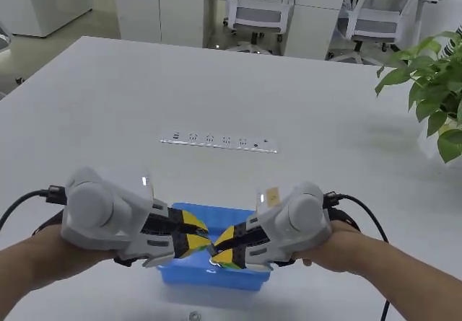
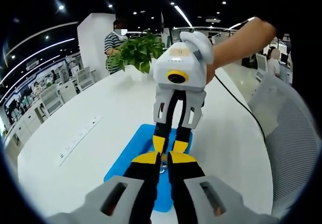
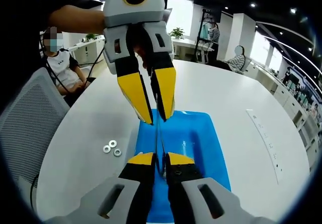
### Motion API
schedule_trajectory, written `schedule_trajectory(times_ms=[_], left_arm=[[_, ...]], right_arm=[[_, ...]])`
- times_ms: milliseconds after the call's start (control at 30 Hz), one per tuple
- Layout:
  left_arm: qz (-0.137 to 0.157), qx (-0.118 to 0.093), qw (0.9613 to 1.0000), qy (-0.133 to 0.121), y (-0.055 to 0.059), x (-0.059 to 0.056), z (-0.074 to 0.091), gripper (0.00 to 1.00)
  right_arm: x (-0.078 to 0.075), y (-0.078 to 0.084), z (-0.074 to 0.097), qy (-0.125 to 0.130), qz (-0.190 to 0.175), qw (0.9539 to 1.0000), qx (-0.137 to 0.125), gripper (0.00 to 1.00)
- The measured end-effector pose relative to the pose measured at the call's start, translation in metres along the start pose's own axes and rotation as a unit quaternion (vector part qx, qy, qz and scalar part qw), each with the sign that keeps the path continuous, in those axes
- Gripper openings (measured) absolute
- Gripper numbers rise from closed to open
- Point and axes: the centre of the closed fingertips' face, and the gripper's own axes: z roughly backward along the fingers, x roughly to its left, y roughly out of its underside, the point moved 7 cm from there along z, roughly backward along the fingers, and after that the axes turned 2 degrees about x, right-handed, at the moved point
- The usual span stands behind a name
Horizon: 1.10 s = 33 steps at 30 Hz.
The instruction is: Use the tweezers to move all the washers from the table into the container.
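Right gripper [image 3: 161, 156] jaws are clamped on thin metal tweezers [image 3: 158, 133] over the blue plastic container [image 3: 201, 143]. Left gripper [image 3: 156, 118] jaws straddle the far end, grip unclear, probably steadying them. Three small silver washers [image 3: 111, 147] wait on the white table [image 3: 226, 93] beside it.

Three washers [image 3: 112, 147] beside blue container [image 3: 206, 138] — tweezers [image 3: 159, 138] over it.

White table [image 3: 226, 93]: blue container [image 3: 204, 138], washers [image 3: 112, 147]
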Motion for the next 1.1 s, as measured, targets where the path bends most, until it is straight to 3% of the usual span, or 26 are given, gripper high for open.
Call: schedule_trajectory(times_ms=[1100], left_arm=[[-0.018, 0.006, 0.9996, 0.021, -0.0034, -0.0007, -0.0072, 0.05]], right_arm=[[0.0008, 0.0034, 0.0008, 0.002, 0.000, 0.9999, 0.013, 0.12]])
